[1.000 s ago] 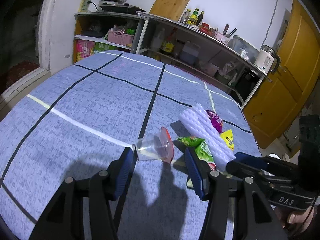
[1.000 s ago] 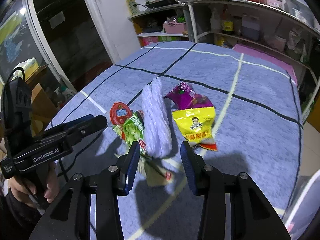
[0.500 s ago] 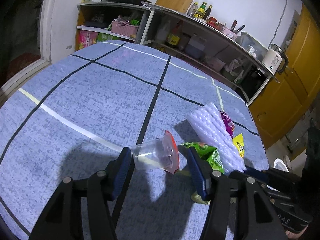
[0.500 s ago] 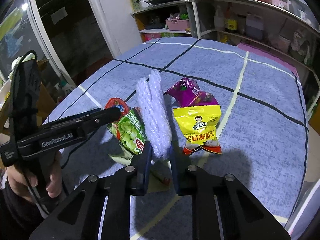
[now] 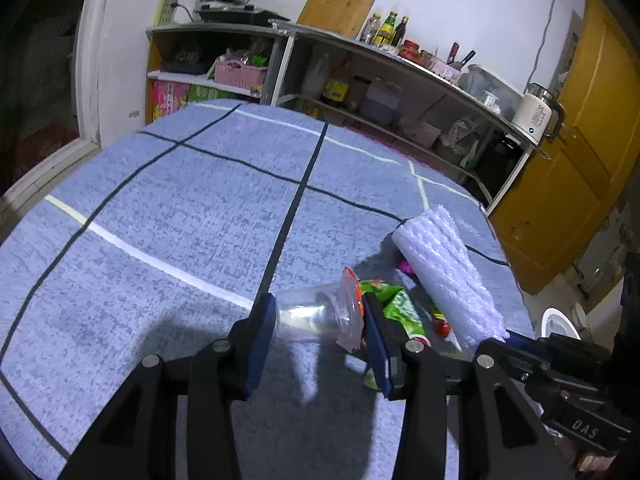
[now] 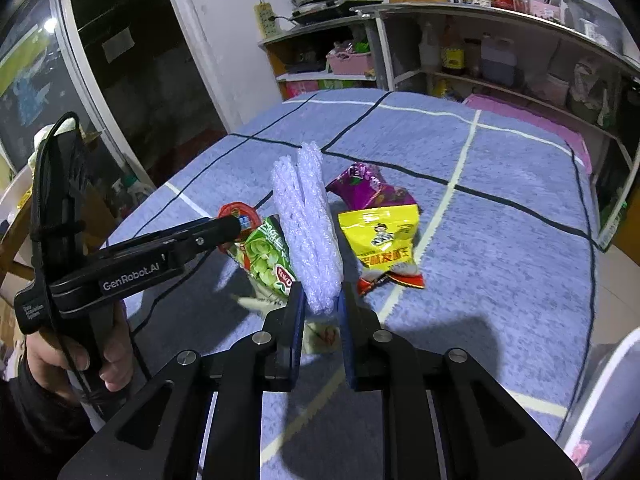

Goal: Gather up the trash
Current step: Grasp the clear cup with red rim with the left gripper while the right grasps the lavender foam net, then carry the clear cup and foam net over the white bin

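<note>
Trash cluster on counter (image 6: 500, 208), near edge.
Foam net (image 6: 310, 236) centre; two snack bags (image 6: 380, 236) to its right, third bag (image 6: 268, 258) and cup (image 5: 316, 312) to its left; shelves (image 6: 480, 20) behind.

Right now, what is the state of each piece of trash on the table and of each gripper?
left gripper: closing around the clear plastic cup.
clear plastic cup: on its side, red lid partly peeled.
right gripper: shut on the white foam net.
white foam net: pinched at its near end.
green snack bag: lying flat, beside the net.
yellow snack bag: lying flat, untouched.
purple snack bag: crumpled, untouched.
</note>
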Tool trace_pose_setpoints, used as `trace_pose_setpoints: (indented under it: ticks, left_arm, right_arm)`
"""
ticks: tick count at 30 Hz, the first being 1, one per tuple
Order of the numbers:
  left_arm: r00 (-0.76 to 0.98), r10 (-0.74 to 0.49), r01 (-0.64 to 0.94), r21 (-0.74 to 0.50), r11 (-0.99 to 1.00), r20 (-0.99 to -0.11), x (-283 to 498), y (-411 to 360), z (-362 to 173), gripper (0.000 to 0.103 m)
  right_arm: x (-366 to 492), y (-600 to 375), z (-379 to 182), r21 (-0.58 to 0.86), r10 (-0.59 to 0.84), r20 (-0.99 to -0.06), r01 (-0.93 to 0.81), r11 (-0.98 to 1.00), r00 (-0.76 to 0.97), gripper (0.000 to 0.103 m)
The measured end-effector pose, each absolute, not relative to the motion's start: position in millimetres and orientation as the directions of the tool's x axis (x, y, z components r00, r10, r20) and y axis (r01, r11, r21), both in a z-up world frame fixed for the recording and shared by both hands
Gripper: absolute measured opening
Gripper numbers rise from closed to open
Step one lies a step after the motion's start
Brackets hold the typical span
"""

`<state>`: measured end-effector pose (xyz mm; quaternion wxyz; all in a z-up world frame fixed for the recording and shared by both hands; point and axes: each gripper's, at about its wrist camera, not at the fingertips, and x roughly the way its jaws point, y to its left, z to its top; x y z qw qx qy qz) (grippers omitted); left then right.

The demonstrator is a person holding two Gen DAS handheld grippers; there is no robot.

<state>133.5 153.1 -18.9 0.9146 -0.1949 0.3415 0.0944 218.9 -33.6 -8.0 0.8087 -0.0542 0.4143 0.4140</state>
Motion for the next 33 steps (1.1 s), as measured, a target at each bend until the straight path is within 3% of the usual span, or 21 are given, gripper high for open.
trace_pose_setpoints:
  ticks: [33]
  left_arm:
    - [0.805,-0.099,-0.071,-0.261,0.963,-0.586,77,31,34,0.045]
  right_arm:
    - [144,-170,34,0.276,0.600,-0.638,-0.585,0.763,0.483,0.017]
